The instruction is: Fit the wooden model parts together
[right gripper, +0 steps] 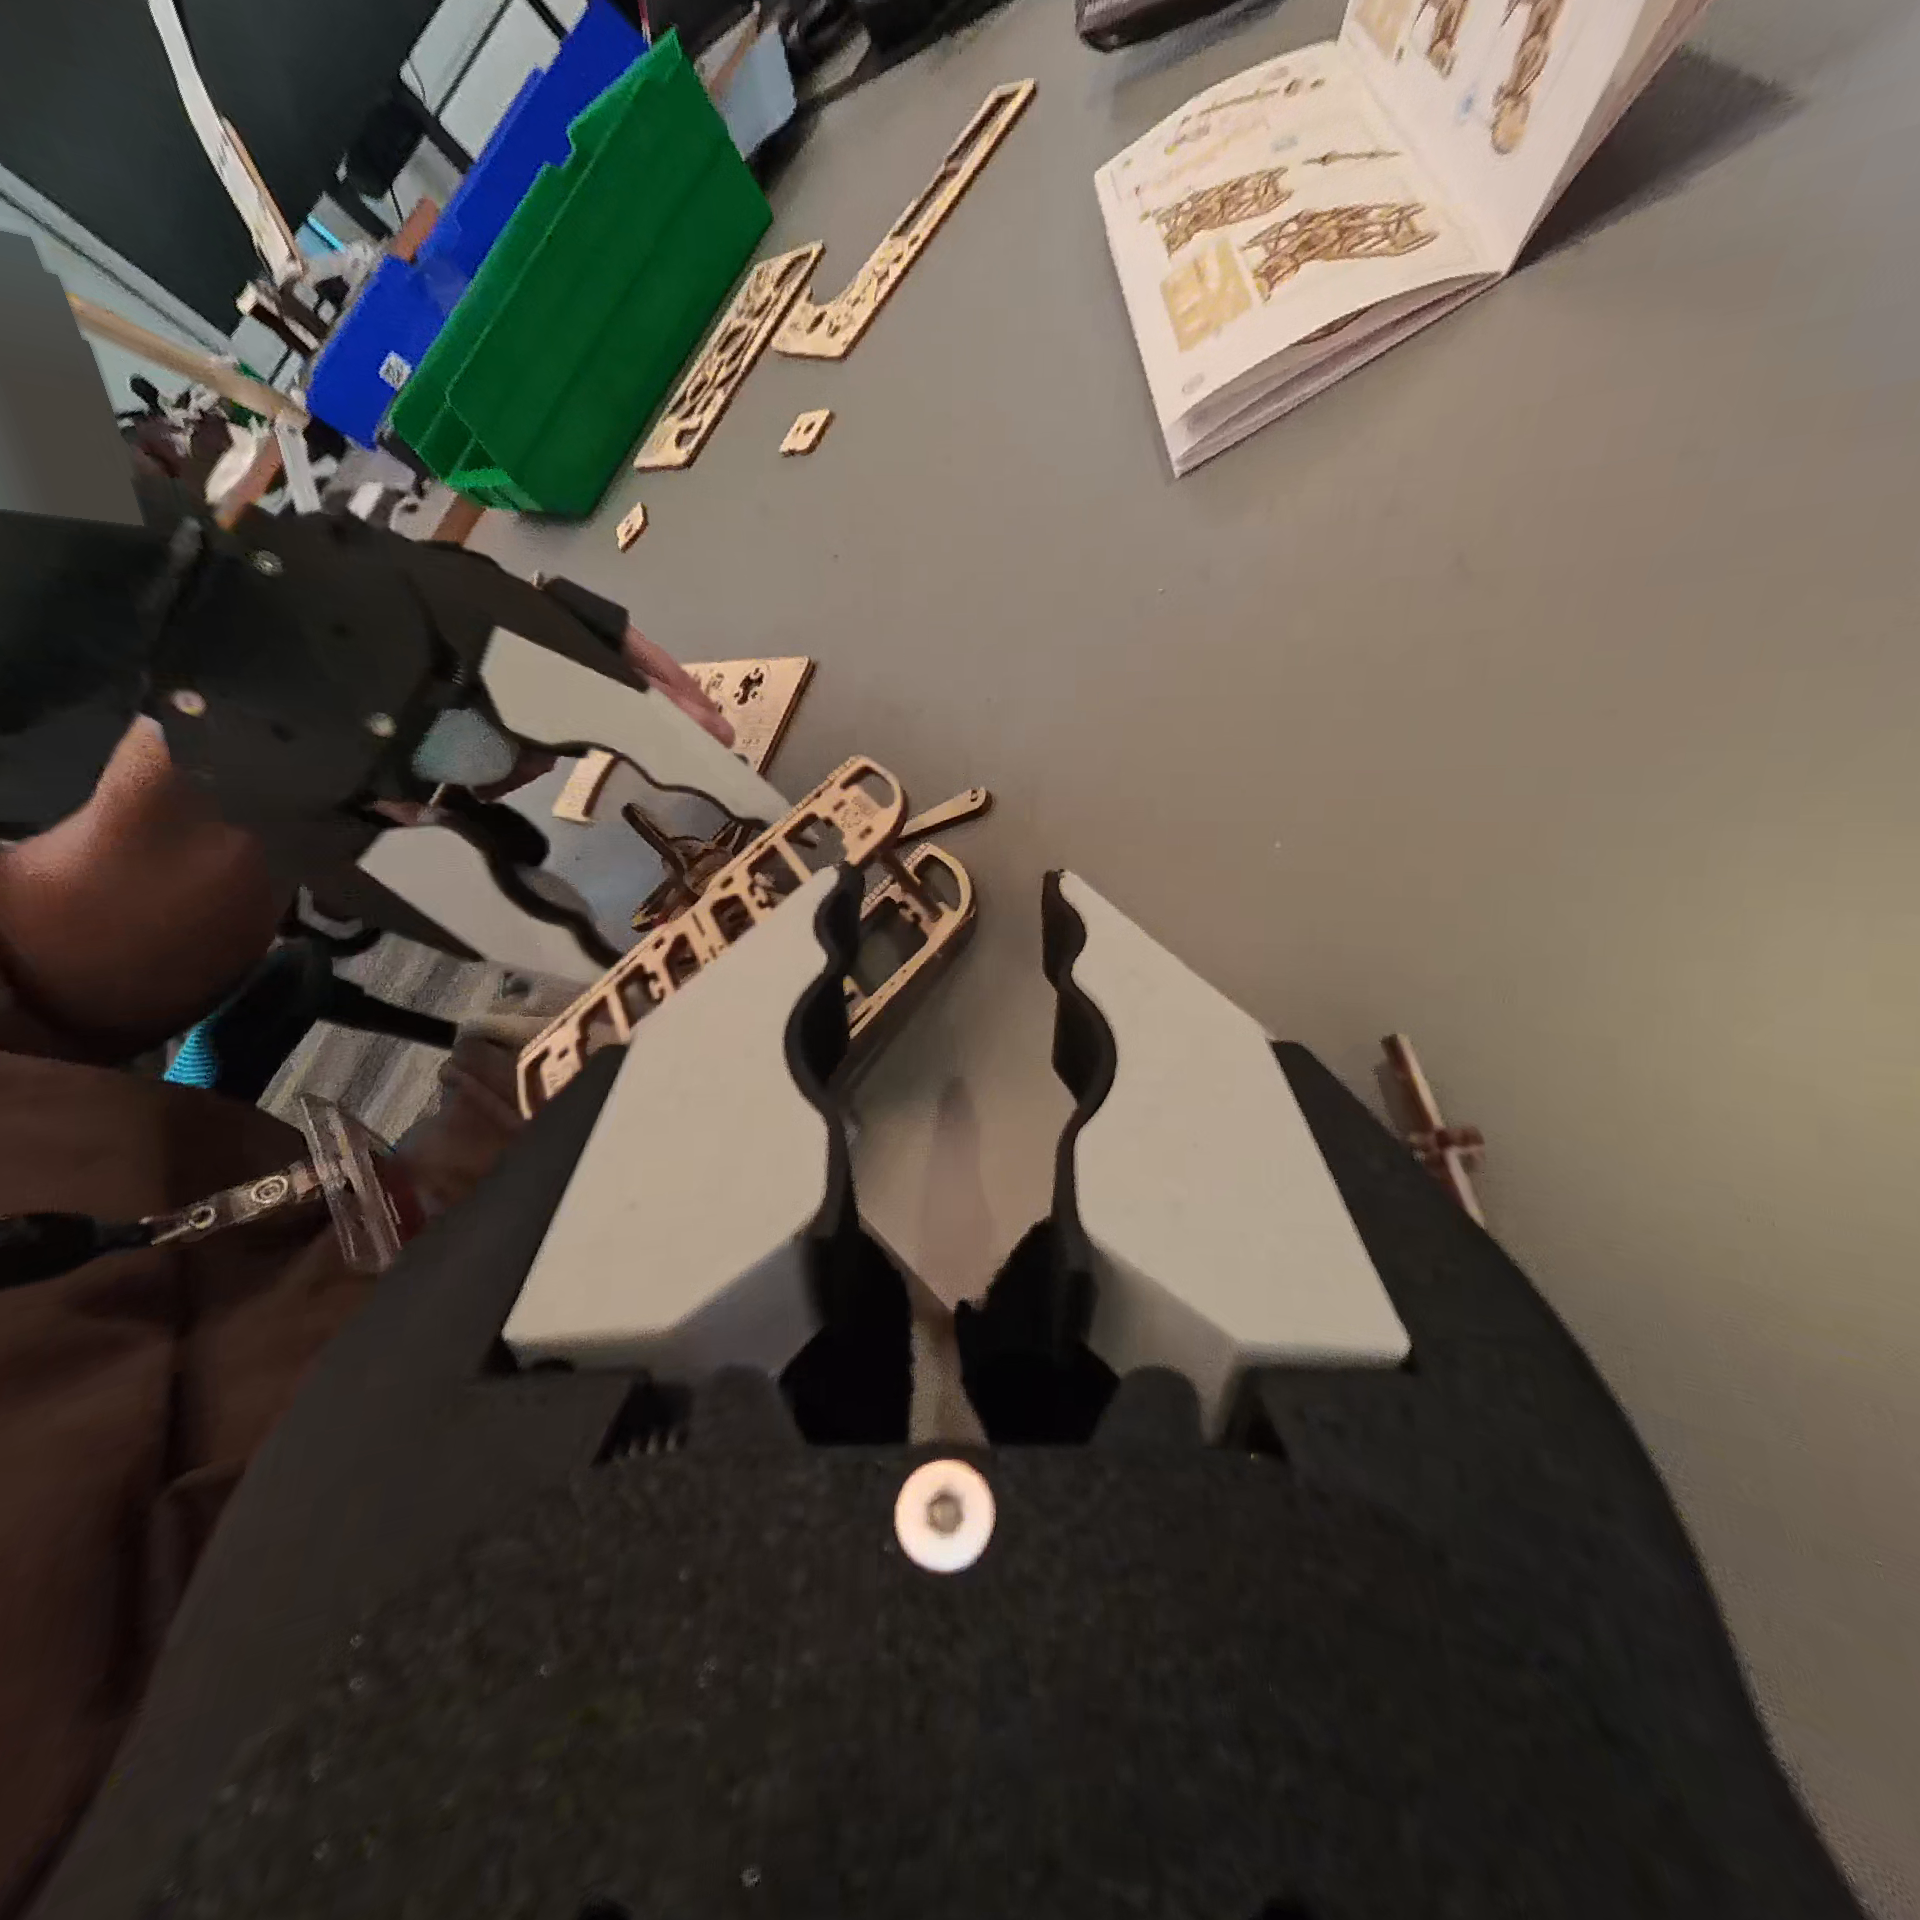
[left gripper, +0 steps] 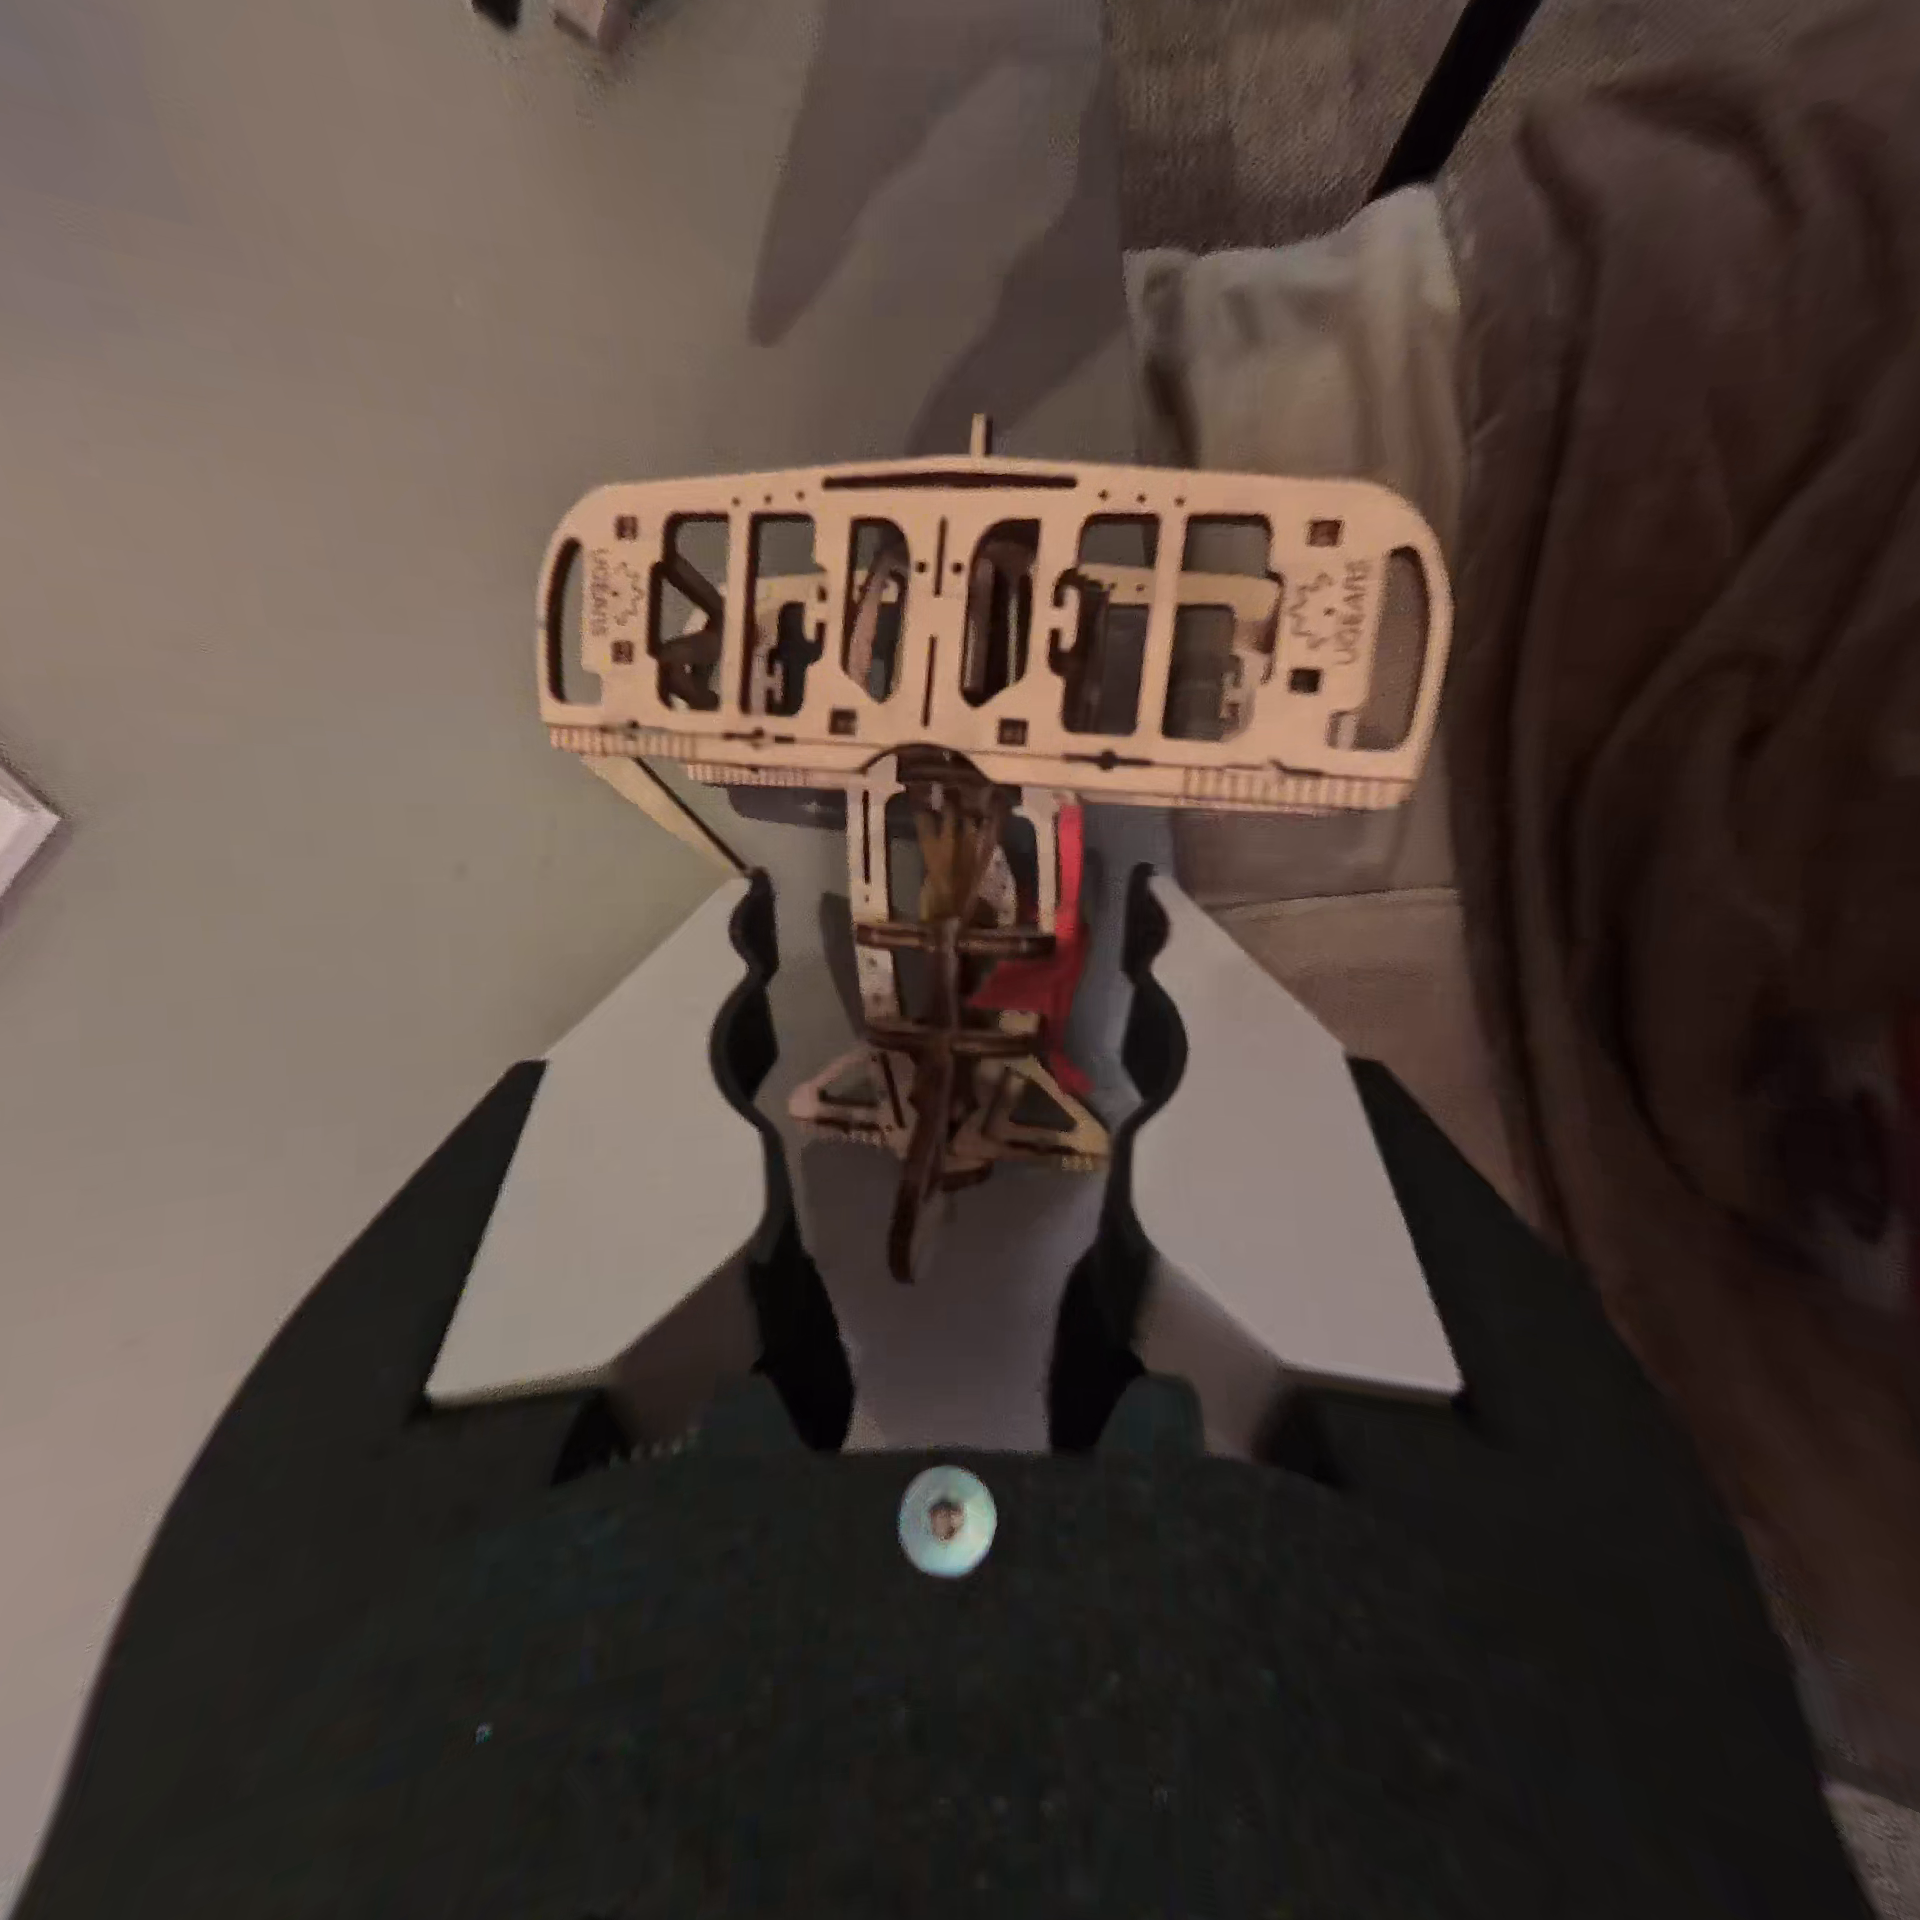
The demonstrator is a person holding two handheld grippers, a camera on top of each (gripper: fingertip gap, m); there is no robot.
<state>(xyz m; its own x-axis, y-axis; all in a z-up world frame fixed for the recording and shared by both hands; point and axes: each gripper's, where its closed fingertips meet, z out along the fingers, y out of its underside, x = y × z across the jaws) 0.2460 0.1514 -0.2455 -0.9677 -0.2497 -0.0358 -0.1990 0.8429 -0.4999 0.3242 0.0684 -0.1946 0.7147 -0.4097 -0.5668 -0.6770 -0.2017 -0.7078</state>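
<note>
A wooden biplane model (left gripper: 997, 623) with two slotted wings and a red piece on its fuselage fills the left wrist view. My left gripper (left gripper: 951, 894) is shut on its tail, with the tailplane wedged between the fingers. In the right wrist view the model (right gripper: 727, 914) tilts, its lower wing tip down by the grey table (right gripper: 1351, 779), and the left gripper (right gripper: 691, 873) holds it from the left. My right gripper (right gripper: 948, 883) is open and empty just beside the wing tips, its left finger in front of the upper wing.
An open instruction booklet (right gripper: 1351, 239) lies at the back right. Green (right gripper: 592, 301) and blue (right gripper: 457, 239) bins stand at the back left, with punched wooden sheets (right gripper: 894, 239) and small loose pieces (right gripper: 806, 431) beside them. A small wooden part (right gripper: 1429, 1127) lies right of my right gripper. A brown sleeve (right gripper: 156, 1403) is at the left.
</note>
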